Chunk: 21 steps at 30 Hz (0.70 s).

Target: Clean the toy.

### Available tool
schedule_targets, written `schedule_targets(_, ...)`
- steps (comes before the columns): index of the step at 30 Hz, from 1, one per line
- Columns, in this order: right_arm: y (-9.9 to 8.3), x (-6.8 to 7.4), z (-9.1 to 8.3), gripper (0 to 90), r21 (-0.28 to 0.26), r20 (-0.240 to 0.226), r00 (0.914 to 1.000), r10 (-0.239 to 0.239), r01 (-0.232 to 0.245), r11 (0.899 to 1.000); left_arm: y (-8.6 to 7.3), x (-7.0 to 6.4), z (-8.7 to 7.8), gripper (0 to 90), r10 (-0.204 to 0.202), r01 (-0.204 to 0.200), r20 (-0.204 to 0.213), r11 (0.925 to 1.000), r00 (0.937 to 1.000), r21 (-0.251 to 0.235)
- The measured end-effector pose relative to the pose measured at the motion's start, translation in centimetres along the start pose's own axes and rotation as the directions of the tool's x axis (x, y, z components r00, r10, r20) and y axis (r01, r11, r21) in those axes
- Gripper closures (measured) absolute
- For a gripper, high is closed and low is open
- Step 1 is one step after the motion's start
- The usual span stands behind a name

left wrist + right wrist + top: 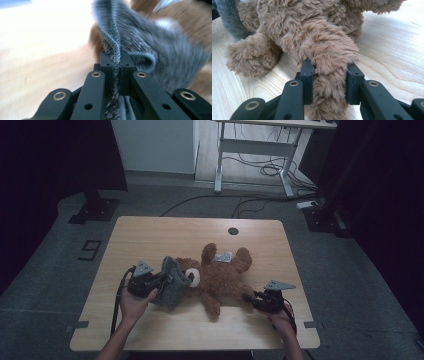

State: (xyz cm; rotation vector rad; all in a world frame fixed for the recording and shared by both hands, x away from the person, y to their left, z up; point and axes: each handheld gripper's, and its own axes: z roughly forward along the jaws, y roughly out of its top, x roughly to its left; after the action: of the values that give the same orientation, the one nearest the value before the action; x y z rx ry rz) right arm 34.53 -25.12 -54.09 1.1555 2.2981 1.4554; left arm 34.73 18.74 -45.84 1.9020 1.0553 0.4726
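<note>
We held the bear and the hat on the table

The bear [217, 277] lay in the middle of the table [150, 235]. Our left gripper [115, 65] pinched the rim of the grey hat [150, 47] by the bear's head. Our right gripper [329, 72] squeezed one furry paw near the front edge.

The high view looks forward and down from above the person's side, taking in the whole worktop [150, 240] and the floor beyond. The left gripper view sits very close behind the left hand-held gripper [115, 65], facing along its jaws into grey fabric [140, 47]. The right gripper view, equally near, faces along the right hand-held gripper [329, 72]. All three share the teddy bear [220, 277].
</note>
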Motion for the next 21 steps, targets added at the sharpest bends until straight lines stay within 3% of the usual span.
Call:
schedule_targets(3, 0.0, 0.0, 0.0, 66.6, 0.001, 0.000, 1.0000, 0.001, -0.001, 1.000, 2.5, -1.5, 0.1, 84.5, 0.041, -0.040, 0.024, 0.9986, 0.9989, -0.036)
schedule_targets(6, 0.0, 0.0, 0.0, 66.5, 0.002, -0.001, 1.0000, 0.001, -0.001, 1.000, 5.1, -3.6, 1.4, 84.5, 0.094, -0.092, 0.055, 0.9949, 0.9941, -0.042)
schedule_targets(10, 0.0, -0.1, 0.0, 66.6, 0.001, -0.002, 1.0000, -0.002, 0.002, 1.000, 7.4, -6.1, 4.2, 84.4, 0.135, -0.135, 0.088, 0.9908, 0.9869, -0.010)
schedule_targets(13, 0.0, 0.0, 0.0, 66.5, 0.001, -0.003, 1.0000, -0.001, 0.001, 1.000, 7.9, -7.1, 6.4, 84.4, 0.159, -0.161, 0.082, 0.9867, 0.9839, 0.023)
schedule_targets(16, 0.0, -0.1, 0.0, 66.5, -0.002, -0.004, 1.0000, 0.000, 0.000, 1.000, 7.6, -7.2, 8.3, 84.4, 0.165, -0.170, 0.065, 0.9828, 0.9841, 0.072)
schedule_targets(18, 0.0, 0.0, 0.0, 66.5, -0.002, -0.005, 1.0000, 0.000, 0.000, 1.000, 7.0, -6.2, 9.2, 84.4, 0.128, -0.134, 0.065, 0.9857, 0.9897, 0.103)
schedule_targets(21, -0.1, 0.1, 0.0, 66.5, -0.002, -0.010, 1.0000, -0.002, 0.002, 1.000, 6.5, -4.6, 9.1, 84.3, 0.075, -0.081, 0.057, 0.9911, 0.9955, 0.106)
